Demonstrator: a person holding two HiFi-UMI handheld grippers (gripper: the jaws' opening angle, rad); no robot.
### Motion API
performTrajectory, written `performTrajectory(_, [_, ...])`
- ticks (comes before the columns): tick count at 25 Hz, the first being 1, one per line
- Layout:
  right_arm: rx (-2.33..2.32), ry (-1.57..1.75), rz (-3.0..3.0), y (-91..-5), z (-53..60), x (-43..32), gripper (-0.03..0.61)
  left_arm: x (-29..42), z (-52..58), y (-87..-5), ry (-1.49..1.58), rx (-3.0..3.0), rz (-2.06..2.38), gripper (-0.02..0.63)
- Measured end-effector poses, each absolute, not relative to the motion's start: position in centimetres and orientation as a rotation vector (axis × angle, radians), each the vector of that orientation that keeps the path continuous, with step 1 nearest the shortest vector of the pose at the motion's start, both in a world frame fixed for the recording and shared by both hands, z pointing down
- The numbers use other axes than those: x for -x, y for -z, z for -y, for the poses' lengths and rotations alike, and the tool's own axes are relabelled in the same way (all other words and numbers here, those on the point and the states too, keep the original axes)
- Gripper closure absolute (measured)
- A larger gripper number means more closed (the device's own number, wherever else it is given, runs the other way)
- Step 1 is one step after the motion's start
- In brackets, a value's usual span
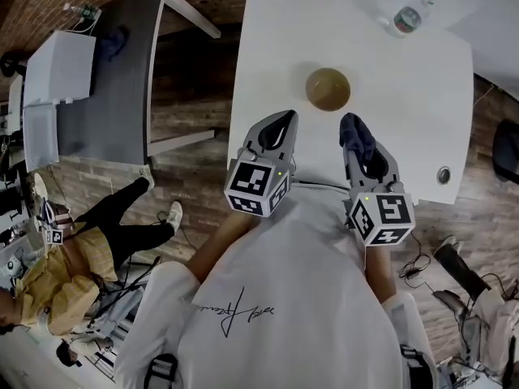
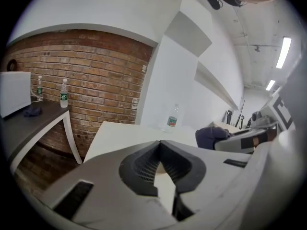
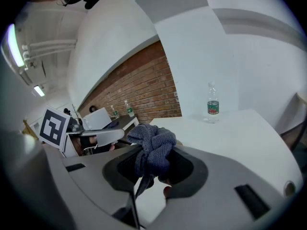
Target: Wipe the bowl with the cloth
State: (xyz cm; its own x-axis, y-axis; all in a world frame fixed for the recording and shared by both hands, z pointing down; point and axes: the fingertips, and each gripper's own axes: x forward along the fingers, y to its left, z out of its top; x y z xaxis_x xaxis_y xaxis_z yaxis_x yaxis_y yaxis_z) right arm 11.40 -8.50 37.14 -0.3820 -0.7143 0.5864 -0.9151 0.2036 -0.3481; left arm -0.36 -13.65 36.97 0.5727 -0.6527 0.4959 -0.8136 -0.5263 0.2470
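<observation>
One round brown bowl sits near the middle of the white surface, well apart from every edge, with bare top all round it. One clear plastic water bottle stands by the far edge, toward the right corner. Two claws hang over the near edge. The left claw is pressed together on nothing, and the right claw pinches one bunched dark blue cloth.

Tan bowl sits upright on the white table; bunched dark-blue cloth is pinched in the right claw.
</observation>
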Motion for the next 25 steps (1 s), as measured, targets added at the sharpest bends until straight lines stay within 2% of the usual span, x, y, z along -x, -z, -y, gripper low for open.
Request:
performTrajectory(7, [-1.375, -0.975, 2.205, -41.6, 6.8, -8.1, 0.475, 5.5, 11.2, -41.5, -0.458, -2.204, 1.297, 0.609])
performTrajectory(12, [-1.361, -0.943, 2.237, -40.6, 5.9, -13.8, 0.476, 0.9, 10.0, -40.9, -0.423, -2.201, 1.322, 0.609])
performTrajectory(16, [-1.361, -0.937, 2.235, -41.1, 4.2, -17.6, 0.476, -2.7, 8.4, -41.6, -0.431, -2.184, 1.317, 0.584])
performTrajectory(25, [-1.362, -0.904, 2.216, -41.7, 2.7, -16.7, 0.475, -1.5, 6.4, -42.3, -0.504, -2.166, 1.334, 0.581])
